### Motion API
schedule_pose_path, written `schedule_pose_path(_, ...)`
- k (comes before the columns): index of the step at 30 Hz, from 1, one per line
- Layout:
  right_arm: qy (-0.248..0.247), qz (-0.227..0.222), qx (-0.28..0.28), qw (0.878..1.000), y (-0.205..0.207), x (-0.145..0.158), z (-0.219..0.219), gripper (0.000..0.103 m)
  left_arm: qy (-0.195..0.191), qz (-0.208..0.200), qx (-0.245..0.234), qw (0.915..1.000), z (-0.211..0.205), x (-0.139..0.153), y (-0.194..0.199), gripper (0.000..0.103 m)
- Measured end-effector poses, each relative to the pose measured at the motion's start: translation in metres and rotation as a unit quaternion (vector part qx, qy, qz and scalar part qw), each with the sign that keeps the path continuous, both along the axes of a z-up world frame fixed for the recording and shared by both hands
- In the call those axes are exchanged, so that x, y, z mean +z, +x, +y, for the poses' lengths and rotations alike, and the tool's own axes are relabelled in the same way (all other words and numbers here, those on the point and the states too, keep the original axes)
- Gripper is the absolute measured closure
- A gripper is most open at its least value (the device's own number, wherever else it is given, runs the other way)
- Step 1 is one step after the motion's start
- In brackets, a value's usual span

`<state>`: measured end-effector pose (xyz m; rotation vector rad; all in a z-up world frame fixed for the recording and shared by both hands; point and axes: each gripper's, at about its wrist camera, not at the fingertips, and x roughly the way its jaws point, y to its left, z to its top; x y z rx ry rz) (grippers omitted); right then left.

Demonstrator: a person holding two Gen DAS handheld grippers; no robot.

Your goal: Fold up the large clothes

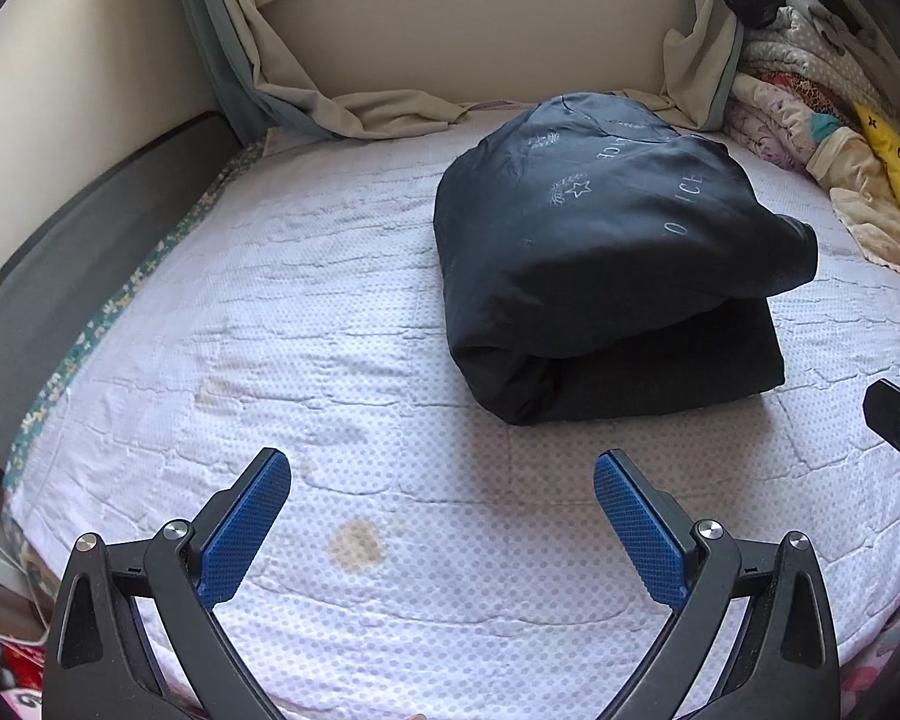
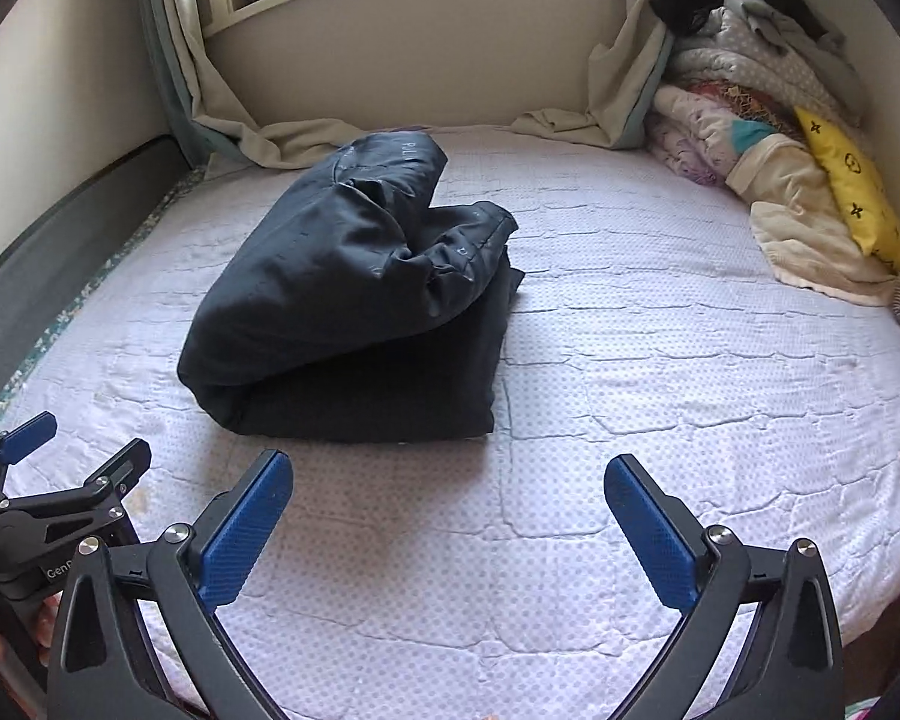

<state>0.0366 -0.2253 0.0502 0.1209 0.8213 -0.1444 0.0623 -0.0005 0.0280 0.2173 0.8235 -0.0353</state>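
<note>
A large dark navy garment [image 1: 606,252] with pale printed letters and stars lies folded in a thick bundle on the bed; it also shows in the right wrist view [image 2: 354,294]. My left gripper [image 1: 441,468] is open and empty, held above the sheet in front of the bundle and a little to its left. My right gripper [image 2: 447,471] is open and empty, in front of the bundle's right end. Neither touches the garment. In the right wrist view the left gripper [image 2: 72,444] shows at the lower left.
The bed has a white dotted quilted sheet [image 1: 342,360] with a brown stain [image 1: 356,545]. A pile of bedding and a yellow pillow [image 2: 852,180] lie at the back right. Curtains [image 1: 306,90] hang onto the bed's far edge. A dark bed frame [image 1: 60,300] runs along the left.
</note>
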Motion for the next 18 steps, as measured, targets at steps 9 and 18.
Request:
schedule_pose_path(9,-0.002,0.008,0.001,1.000,0.0003,-0.0049,0.0011,0.000,-0.020,0.004,-0.003,0.9998,-0.0024,-0.0024,-0.0028,0.000)
schedule_pose_path(18,-0.007,0.007,0.005,1.000,0.0013,-0.0060,0.0041,0.000,-0.024,-0.001,-0.008,0.9997,-0.0075,0.0002,-0.0034,0.000)
